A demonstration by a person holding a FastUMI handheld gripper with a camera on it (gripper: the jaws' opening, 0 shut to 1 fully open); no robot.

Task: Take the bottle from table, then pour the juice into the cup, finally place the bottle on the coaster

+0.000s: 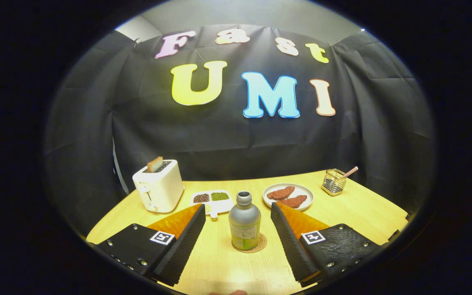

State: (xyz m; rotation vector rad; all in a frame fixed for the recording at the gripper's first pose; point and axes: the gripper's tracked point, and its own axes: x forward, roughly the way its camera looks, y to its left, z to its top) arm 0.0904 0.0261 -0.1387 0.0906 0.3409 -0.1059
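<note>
A grey metal bottle [244,221] with a green label stands upright on a round brown coaster [259,245] on the wooden table [359,213]. My gripper [238,211] is open, its two fingers spread wide on either side of the bottle without touching it. The bottle sits between the fingers, close to their tips. Its neck has no cap on it.
Beyond the bottle lie a white tray of beans [212,200] and a white plate of brown food [288,195]. A white toaster [158,189] with a slice in it stands to the left. A wire holder [334,182] with a pink stick is at the far right.
</note>
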